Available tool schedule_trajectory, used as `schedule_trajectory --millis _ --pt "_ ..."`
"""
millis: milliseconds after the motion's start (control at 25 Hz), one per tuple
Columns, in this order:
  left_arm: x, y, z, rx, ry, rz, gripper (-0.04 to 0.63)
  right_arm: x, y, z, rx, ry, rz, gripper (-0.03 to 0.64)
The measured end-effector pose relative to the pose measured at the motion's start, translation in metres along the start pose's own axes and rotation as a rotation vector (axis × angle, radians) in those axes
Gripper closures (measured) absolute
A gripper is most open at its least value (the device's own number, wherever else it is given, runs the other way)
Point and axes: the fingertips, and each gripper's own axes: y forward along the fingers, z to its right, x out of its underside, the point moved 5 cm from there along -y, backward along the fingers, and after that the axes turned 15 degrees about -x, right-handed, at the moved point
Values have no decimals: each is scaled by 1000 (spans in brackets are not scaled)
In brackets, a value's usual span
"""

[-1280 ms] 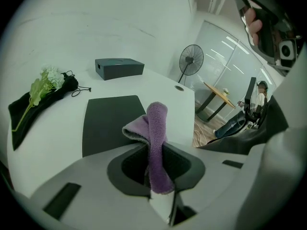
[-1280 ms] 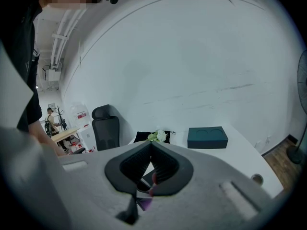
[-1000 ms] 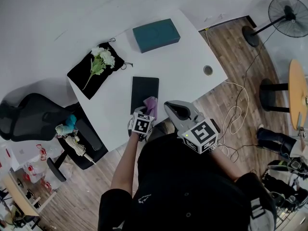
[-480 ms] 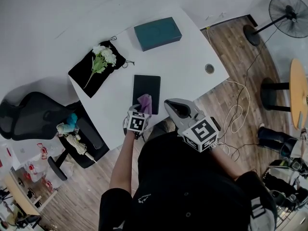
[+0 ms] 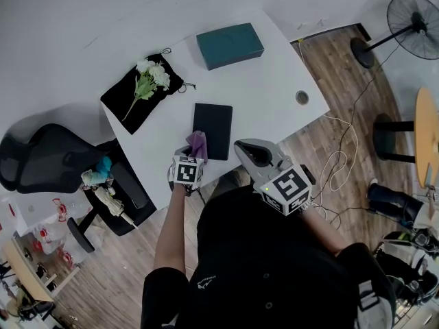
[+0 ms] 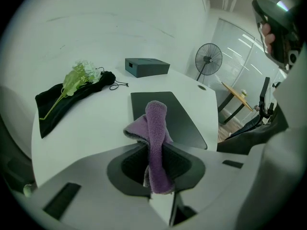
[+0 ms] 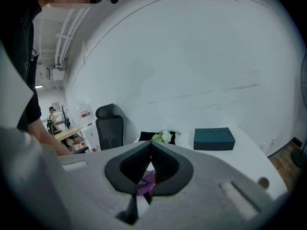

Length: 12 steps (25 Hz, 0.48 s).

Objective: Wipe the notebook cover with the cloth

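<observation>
A dark notebook (image 5: 212, 130) (image 6: 170, 115) lies flat on the white table (image 5: 267, 91). My left gripper (image 5: 192, 155) (image 6: 154, 150) is shut on a purple cloth (image 5: 198, 142) (image 6: 155, 138), which hangs over the notebook's near left corner. In the left gripper view the cloth stands up between the jaws, in front of the notebook. My right gripper (image 5: 252, 153) (image 7: 149, 164) is held up off the table near my body, jaws closed with nothing in them. Past its jaws a bit of the cloth (image 7: 146, 183) shows below.
A teal box (image 5: 230, 45) (image 6: 147, 66) (image 7: 214, 138) sits at the far side. A black pouch (image 5: 137, 96) with white flowers (image 5: 152, 76) lies at the table's left. A cable hole (image 5: 302, 97) is at the right edge. An office chair (image 5: 62, 163) stands at the left, a fan (image 5: 411, 19) at far right.
My left gripper has drawn the cloth back and to the left, from over the notebook's near end to its near left corner. The right gripper has stayed put.
</observation>
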Motion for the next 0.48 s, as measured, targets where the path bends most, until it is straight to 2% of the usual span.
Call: schedule_trajectory --millis 160,480 --pt "11 -1 -14 -29 -30 -30 523 0 1 -1 -2 -3 3 615" --pt "19 -7 -28 -85 -89 -40 523 3 -5 -4 -6 -4 -2 615"
